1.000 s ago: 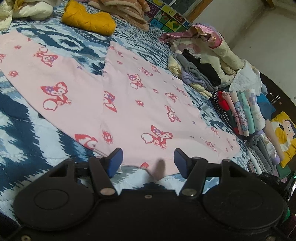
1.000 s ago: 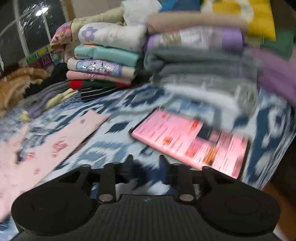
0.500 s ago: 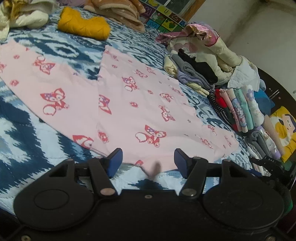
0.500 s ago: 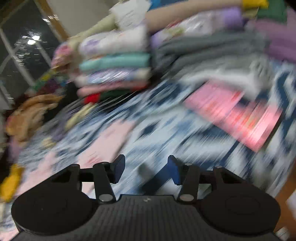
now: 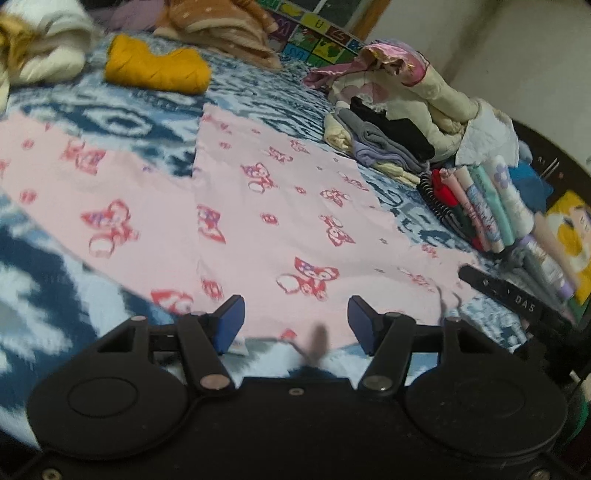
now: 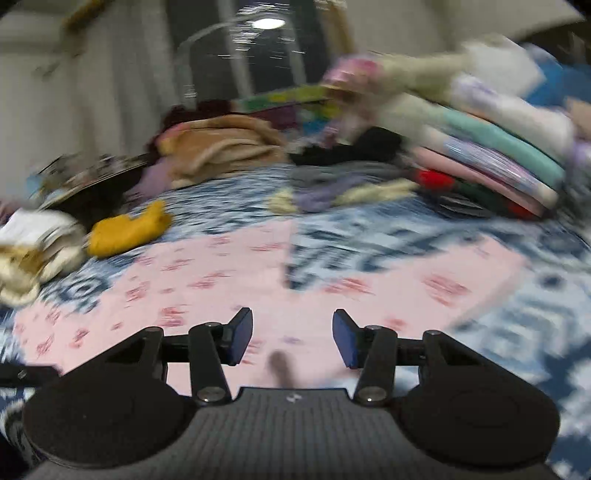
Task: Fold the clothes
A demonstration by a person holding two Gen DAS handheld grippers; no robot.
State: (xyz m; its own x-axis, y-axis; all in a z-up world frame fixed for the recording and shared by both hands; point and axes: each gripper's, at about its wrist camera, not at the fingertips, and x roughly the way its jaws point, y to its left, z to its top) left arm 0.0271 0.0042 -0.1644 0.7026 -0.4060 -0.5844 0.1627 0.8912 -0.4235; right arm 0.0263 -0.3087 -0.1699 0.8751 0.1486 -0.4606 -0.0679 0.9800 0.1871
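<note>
The left gripper [image 5: 295, 319] has its jaws spread wide and released, blue flat pads [image 5: 231, 323] hovering just over the near hem of the pink trousers [image 5: 280, 218]; whether they touch the cloth cannot be told. The trousers are thin, soft pink fabric printed with red-and-white fox figures, spread flat on the bed [image 5: 48, 266] across the middle of the frame, their two legs forking toward the upper left and upper centre. The bed cover is quilted, in a blue-and-white pattern.

The right gripper [image 6: 292, 339] is likewise open and holds nothing, its jaws above the same pink trousers [image 6: 221, 291], which fill the lower centre of that heavily blurred view.

At the upper left of the left view lies a folded mustard-yellow garment [image 5: 155, 70]; beyond it, a tan fleece heap [image 5: 221, 33]. Along the right edge stands a stack of folded clothes [image 5: 484, 206] in red, pink, mint and lilac, with a loose pile of grey, black and cream garments [image 5: 391, 136] just above it
</note>
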